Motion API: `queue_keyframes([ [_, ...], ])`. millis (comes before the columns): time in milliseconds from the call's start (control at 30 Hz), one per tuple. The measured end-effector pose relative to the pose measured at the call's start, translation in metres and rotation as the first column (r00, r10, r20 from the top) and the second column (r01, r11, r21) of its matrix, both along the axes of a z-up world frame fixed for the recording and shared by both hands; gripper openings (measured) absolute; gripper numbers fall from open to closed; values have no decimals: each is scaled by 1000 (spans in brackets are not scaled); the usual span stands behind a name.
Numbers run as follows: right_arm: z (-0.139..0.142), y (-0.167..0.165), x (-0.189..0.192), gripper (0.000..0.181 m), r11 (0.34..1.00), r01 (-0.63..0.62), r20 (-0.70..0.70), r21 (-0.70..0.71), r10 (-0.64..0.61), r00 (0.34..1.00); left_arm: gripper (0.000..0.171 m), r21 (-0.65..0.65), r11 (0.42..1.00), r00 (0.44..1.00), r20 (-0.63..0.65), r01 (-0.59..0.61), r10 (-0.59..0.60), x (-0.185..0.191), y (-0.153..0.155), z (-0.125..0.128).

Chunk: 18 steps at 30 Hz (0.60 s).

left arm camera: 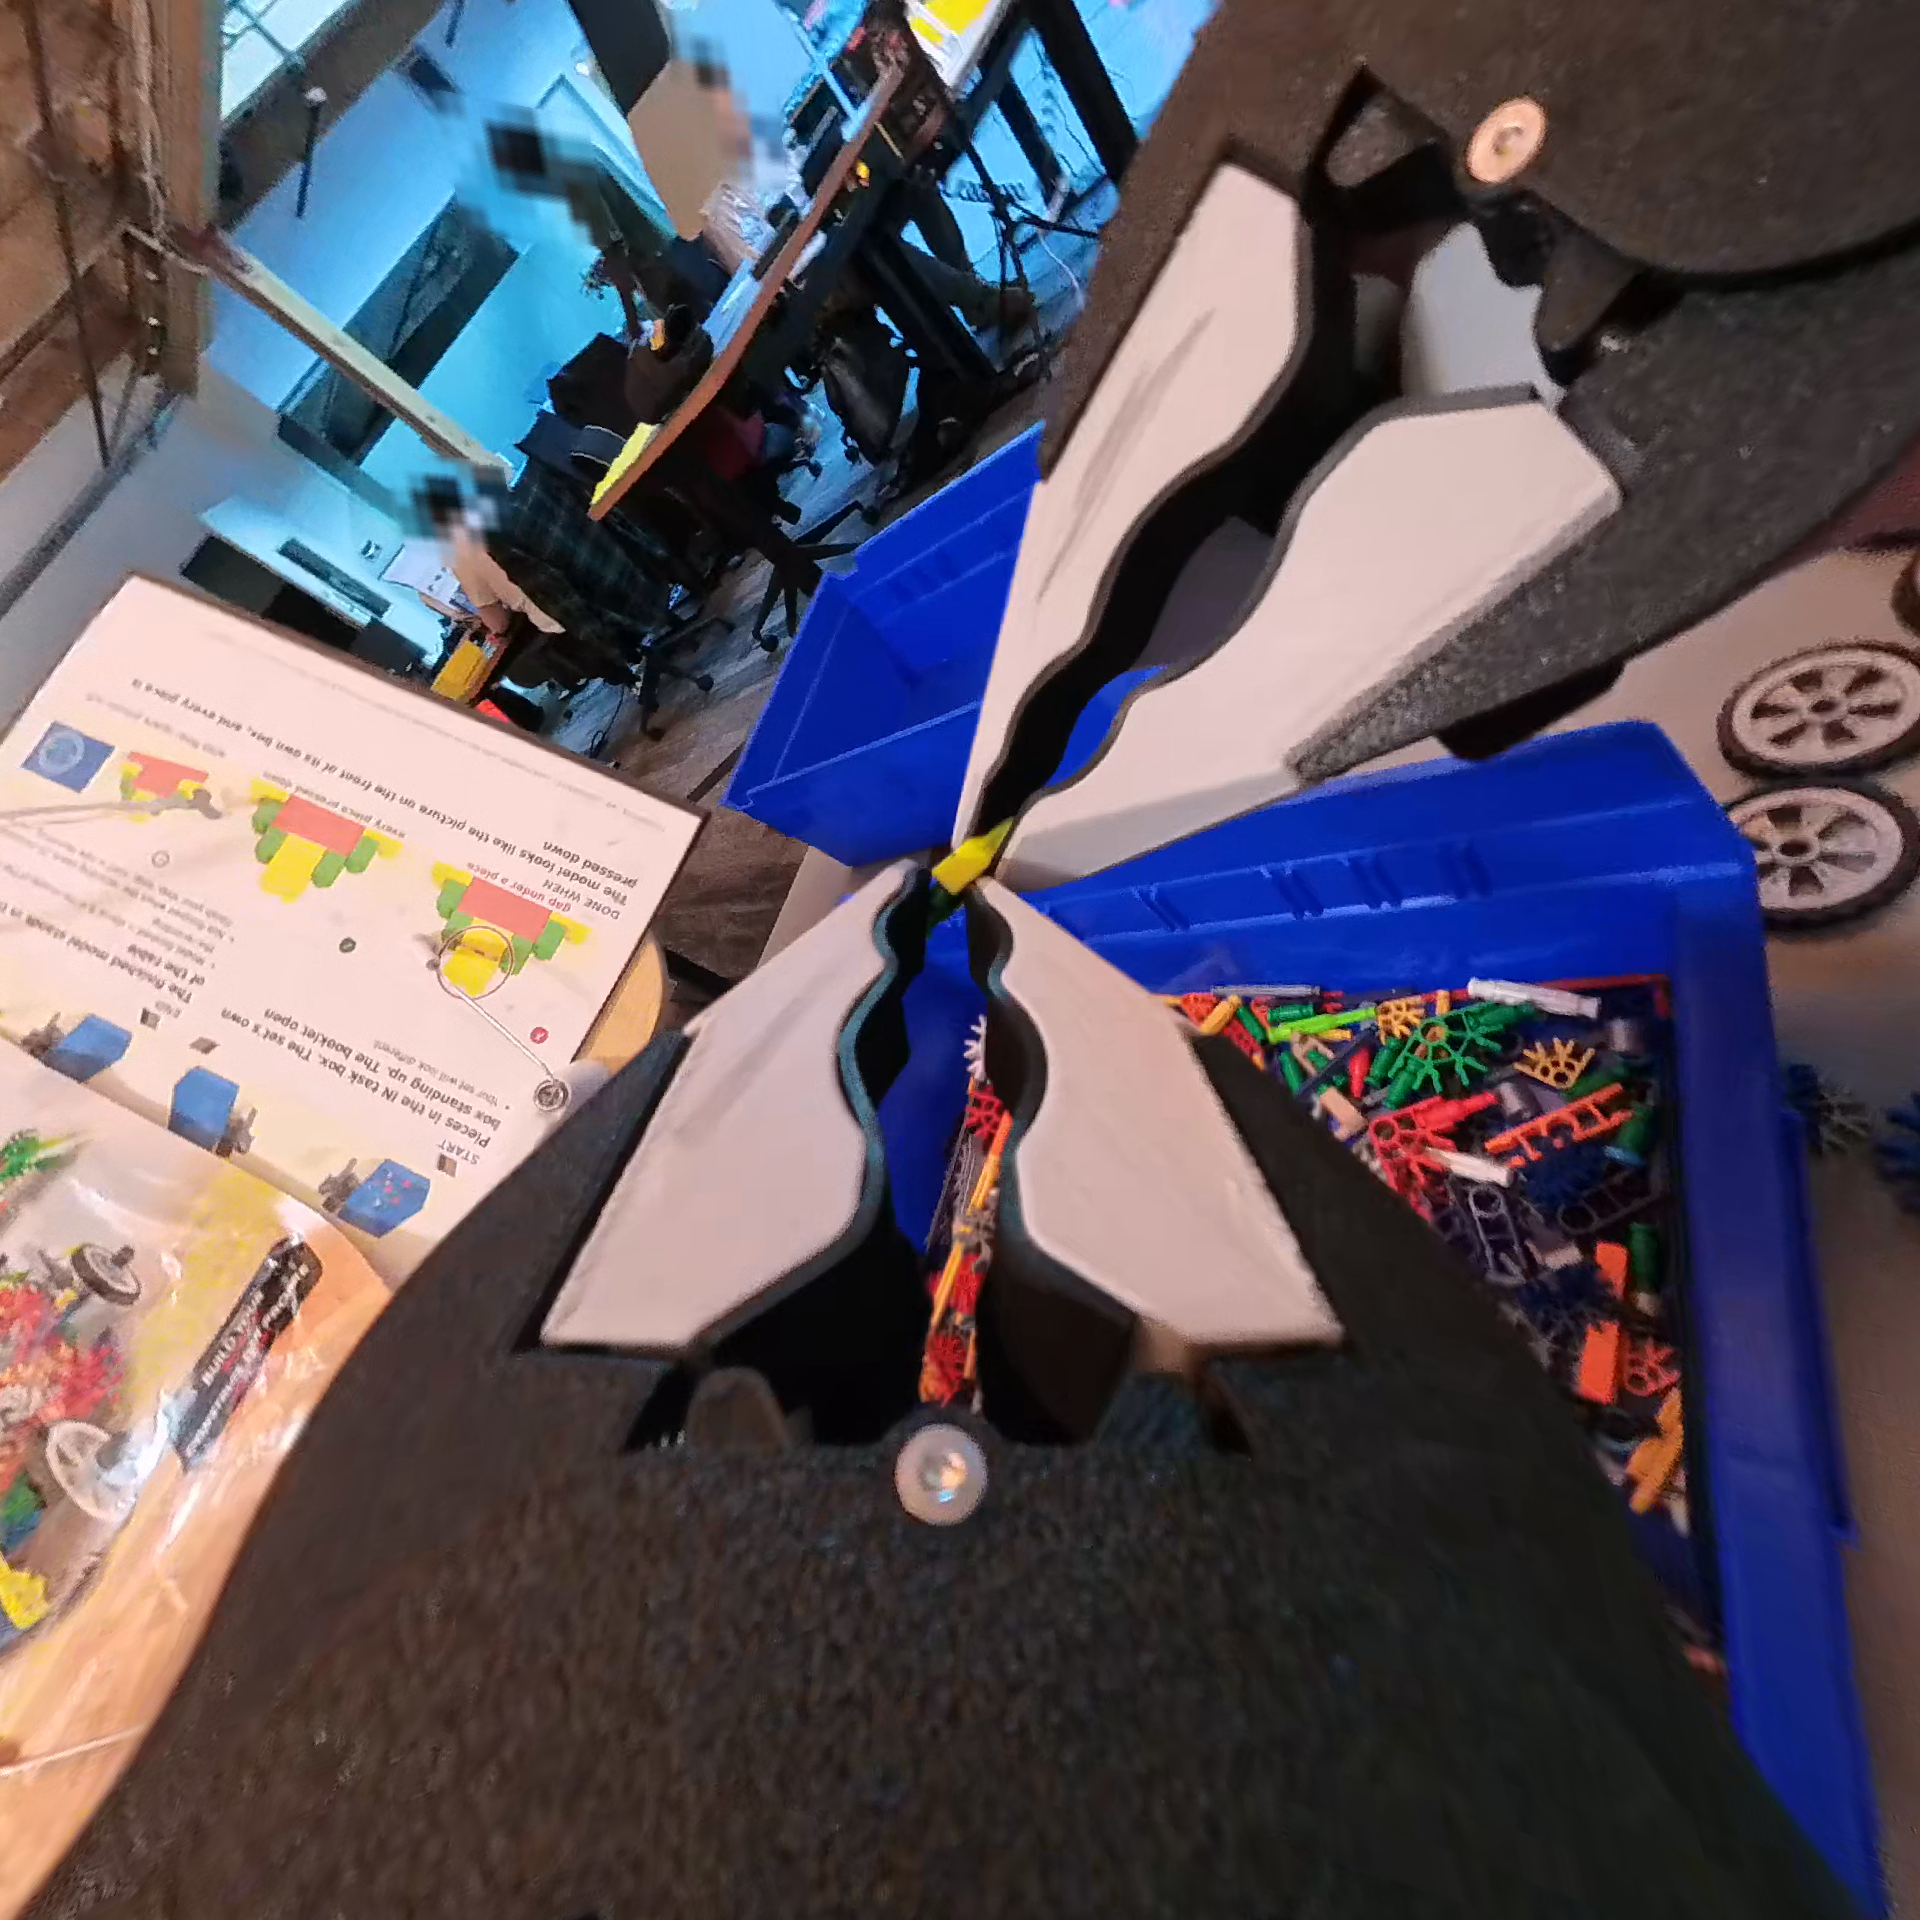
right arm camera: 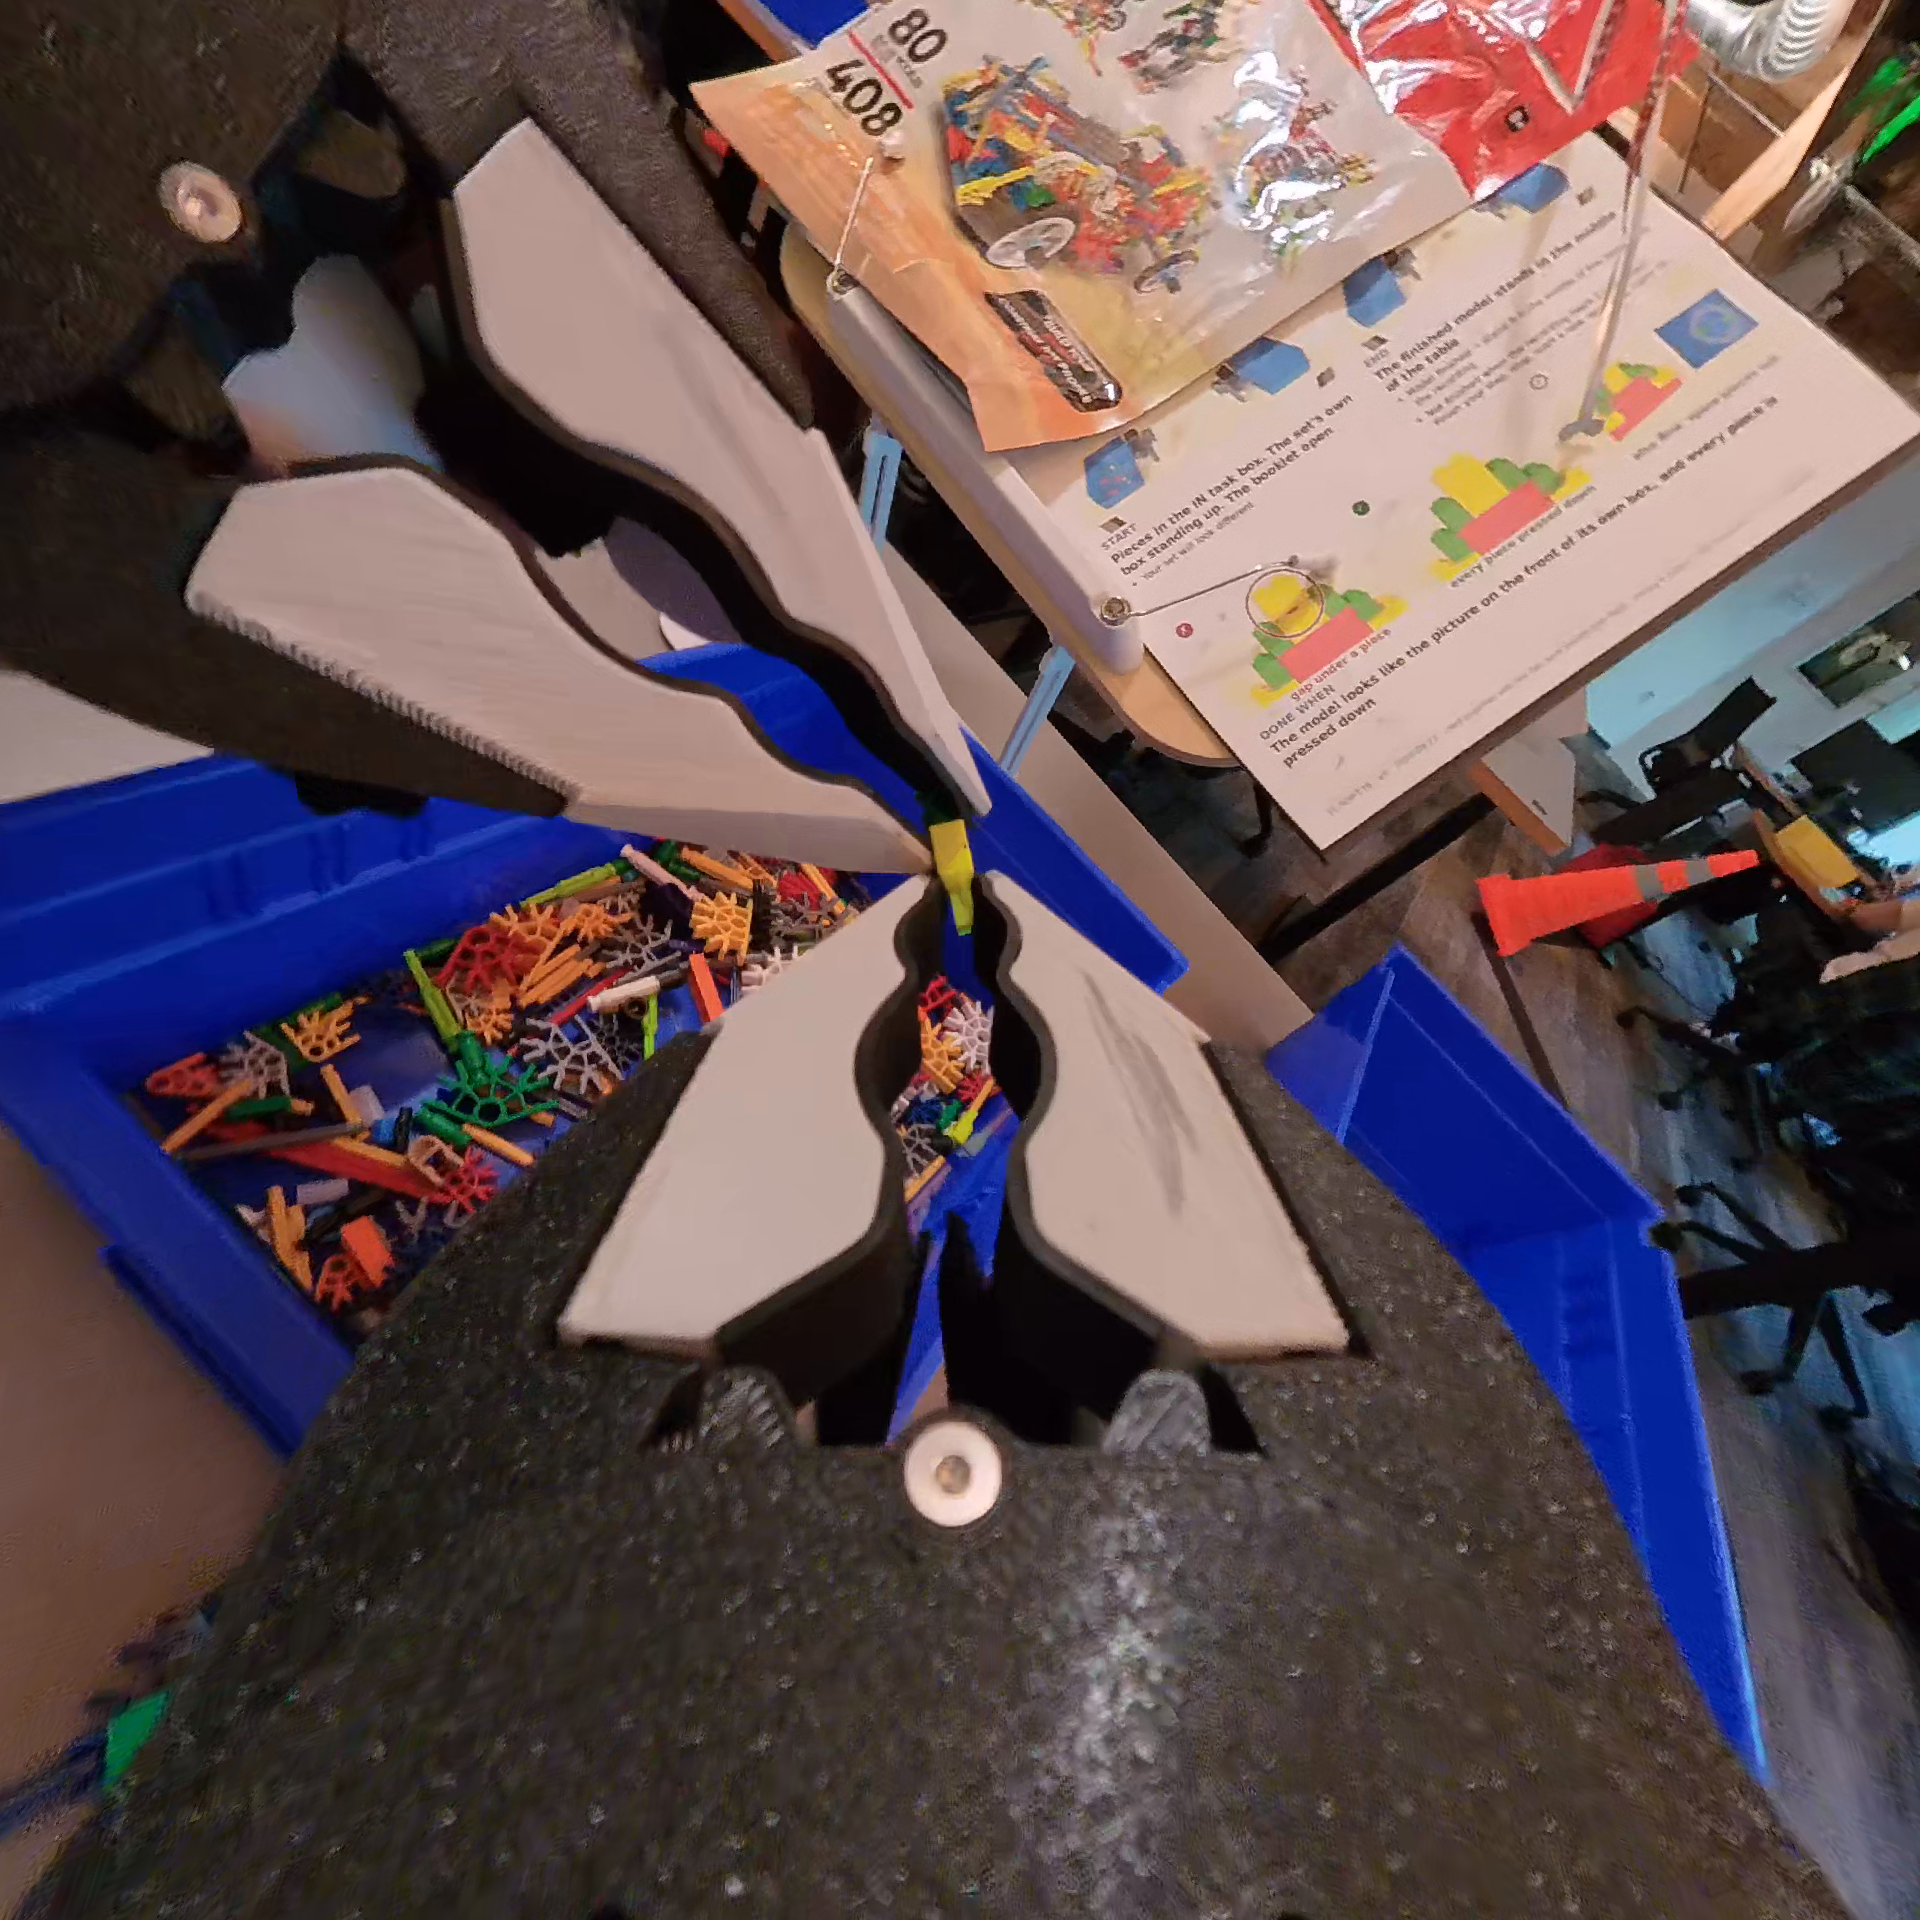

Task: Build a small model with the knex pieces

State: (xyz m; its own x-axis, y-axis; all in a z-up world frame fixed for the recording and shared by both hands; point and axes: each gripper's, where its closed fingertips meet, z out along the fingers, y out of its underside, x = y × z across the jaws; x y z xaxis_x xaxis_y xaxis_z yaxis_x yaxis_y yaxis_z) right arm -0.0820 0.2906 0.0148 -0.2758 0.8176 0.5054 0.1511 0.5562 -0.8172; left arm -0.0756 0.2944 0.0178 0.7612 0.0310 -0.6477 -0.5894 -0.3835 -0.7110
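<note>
My left gripper [left arm camera: 935,899] and right gripper [right arm camera: 956,899] meet tip to tip above a blue bin [left arm camera: 1351,883] full of small colourful construction pieces [left arm camera: 1455,1122]. The right gripper is shut on a short yellow piece [right arm camera: 951,857], also seen in the left wrist view [left arm camera: 971,857]. The left gripper is shut on a dark green piece [right arm camera: 938,805], mostly hidden between its fingers. The two pieces touch end to end. The right gripper [left arm camera: 992,826] comes in from the upper right in the left wrist view; the left gripper [right arm camera: 940,816] comes in from the upper left in the right wrist view.
A second blue bin [left arm camera: 883,665] stands beyond the full one. A printed instruction sheet [right arm camera: 1455,499] and a bagged booklet [right arm camera: 1091,208] lie on a raised board. Two grey wheels [left arm camera: 1829,712] lie on the table. An orange cone [right arm camera: 1610,894] and office chairs stand farther off. Less than 4 cm separates the two grippers' tips.
</note>
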Motion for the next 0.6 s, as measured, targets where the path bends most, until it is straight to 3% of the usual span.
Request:
queue_keyframes([
  [400, 5, -2, -19, 1, 988, 64, -20, -142, -67, 998, 0, 109, 985, 990, 57, -131, 126, -19, 0, 7],
  [600, 4, 0, -11, 3, 1000, -22, 11, -20, 22, 1000, 6, 33, 998, 999, 24, -50, 49, -15, 0, 7],
])
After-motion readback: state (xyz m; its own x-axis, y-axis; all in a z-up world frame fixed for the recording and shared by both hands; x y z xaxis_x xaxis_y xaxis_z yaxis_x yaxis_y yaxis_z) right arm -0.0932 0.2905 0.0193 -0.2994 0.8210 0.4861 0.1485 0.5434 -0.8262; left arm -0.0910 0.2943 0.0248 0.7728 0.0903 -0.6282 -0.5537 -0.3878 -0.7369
